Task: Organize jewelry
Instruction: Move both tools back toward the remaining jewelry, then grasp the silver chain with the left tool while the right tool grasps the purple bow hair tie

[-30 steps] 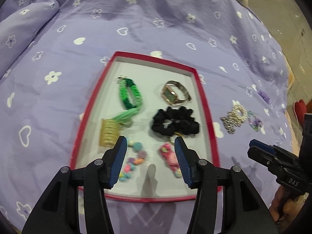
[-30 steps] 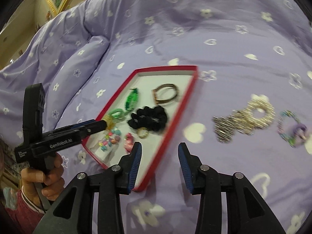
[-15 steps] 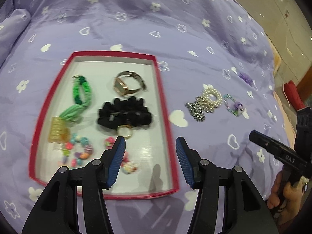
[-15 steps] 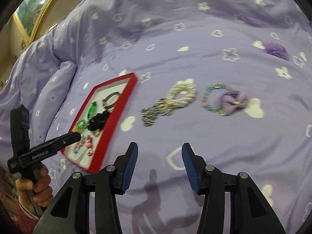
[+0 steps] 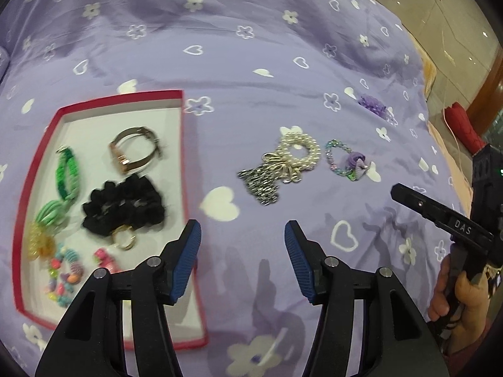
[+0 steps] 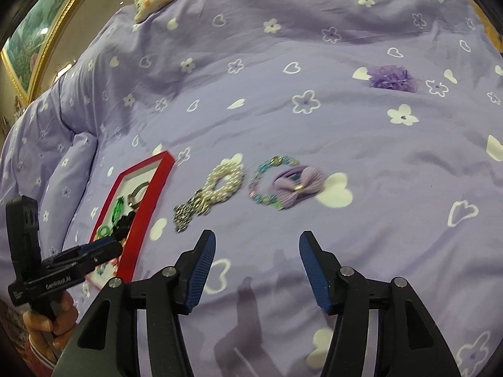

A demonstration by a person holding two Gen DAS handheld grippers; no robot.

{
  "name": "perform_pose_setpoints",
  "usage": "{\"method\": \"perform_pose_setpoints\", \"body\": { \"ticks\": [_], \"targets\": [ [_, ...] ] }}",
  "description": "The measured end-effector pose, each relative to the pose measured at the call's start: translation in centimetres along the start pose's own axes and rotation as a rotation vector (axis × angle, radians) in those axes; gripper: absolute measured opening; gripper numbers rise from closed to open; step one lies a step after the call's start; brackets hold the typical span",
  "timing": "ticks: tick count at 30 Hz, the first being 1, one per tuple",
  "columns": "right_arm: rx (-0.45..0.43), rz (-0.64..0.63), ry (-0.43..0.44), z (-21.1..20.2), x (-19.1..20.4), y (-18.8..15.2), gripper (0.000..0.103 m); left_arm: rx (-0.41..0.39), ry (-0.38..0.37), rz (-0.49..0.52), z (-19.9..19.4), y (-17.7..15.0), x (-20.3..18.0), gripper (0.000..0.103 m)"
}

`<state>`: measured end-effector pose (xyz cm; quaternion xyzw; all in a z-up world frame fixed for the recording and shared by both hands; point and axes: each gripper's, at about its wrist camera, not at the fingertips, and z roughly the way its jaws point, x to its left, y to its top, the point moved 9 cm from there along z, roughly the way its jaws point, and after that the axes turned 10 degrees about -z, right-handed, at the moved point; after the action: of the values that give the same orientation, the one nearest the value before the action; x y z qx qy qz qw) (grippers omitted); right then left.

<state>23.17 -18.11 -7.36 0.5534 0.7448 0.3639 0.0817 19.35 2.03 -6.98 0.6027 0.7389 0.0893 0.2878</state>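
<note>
Nearest the camera, the right gripper (image 6: 257,270) hung over the purple bedspread (image 6: 361,144) with its blue fingers (image 6: 201,271) spread wide and nothing between them. Just ahead of the fingertips, slightly toward the left finger, lay a beaded bracelet with a lilac bow (image 6: 284,183). Beside it, further left, lay a pearl bracelet with a silver tassel (image 6: 210,194). Beyond that, left of the fingers, sat the red-rimmed tray (image 6: 143,210). Far ahead and to the right lay a purple fluffy hair tie (image 6: 393,77).

The left gripper (image 5: 242,259) also stood wide apart and empty, its left finger over the tray's (image 5: 185,169) right edge. Inside lay a black scrunchie (image 5: 124,205), a rose-gold watch (image 5: 135,150), a green braided bracelet (image 5: 67,172) and colourful bead pieces (image 5: 64,275).

The step in hand looked like picking up a loose piece. To do it well, the right fingers should probably straddle the bow, press lightly into the soft cover, and close on the whole loop, not single beads.
</note>
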Motion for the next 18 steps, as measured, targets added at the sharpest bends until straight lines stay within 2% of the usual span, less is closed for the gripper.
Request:
{"method": "perform_pose_setpoints", "body": {
  "ticks": [3,9,18],
  "targets": [
    [0.001,0.002,-0.007,0.7,-0.7,0.5,0.06,0.007,-0.001,0.014,1.2,0.4,-1.1,0.062],
    [0.01,0.0,-0.031,2.7,-2.2,1.8,0.06,0.037,0.009,0.036,4.4,1.2,-2.5,0.064],
    [0.036,0.03,-0.037,5.7,-4.0,2.4,0.059,0.055,0.046,0.032,8.2,2.4,-2.6,0.068]
  ]
}}
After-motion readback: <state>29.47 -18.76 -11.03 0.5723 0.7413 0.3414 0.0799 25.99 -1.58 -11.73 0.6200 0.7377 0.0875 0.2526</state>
